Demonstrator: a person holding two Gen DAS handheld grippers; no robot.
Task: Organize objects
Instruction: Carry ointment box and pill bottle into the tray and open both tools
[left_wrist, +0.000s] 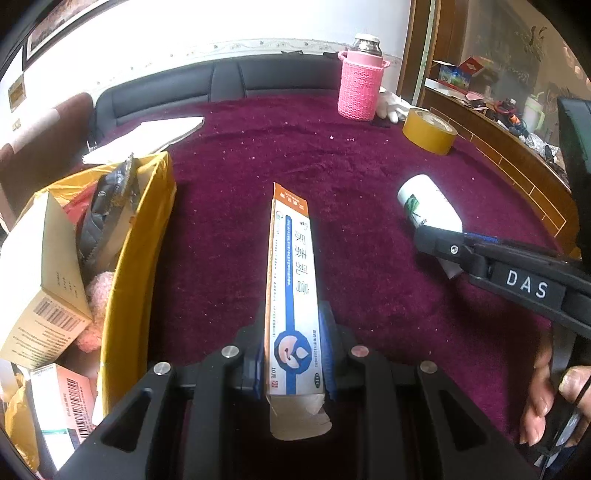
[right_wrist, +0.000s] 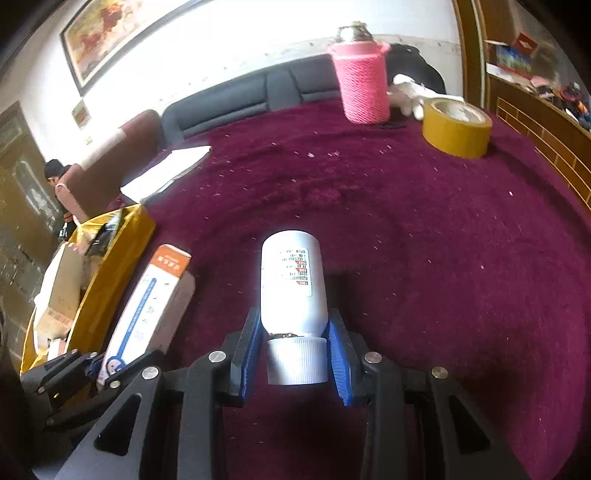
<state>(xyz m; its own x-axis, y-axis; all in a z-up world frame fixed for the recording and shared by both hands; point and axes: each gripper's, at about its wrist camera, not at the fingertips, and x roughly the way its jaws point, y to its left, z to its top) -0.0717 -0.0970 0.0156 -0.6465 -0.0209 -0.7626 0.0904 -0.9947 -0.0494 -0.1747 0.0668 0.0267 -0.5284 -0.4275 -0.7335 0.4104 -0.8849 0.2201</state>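
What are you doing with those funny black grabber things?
A person is tidying a dark red table with two grabbers. The left gripper is clamped on a long ointment box. The right gripper is closed on a white bottle by its cap end. A yellow box at the left already holds other packets. A pink-covered flask and a tape roll sit farther back.
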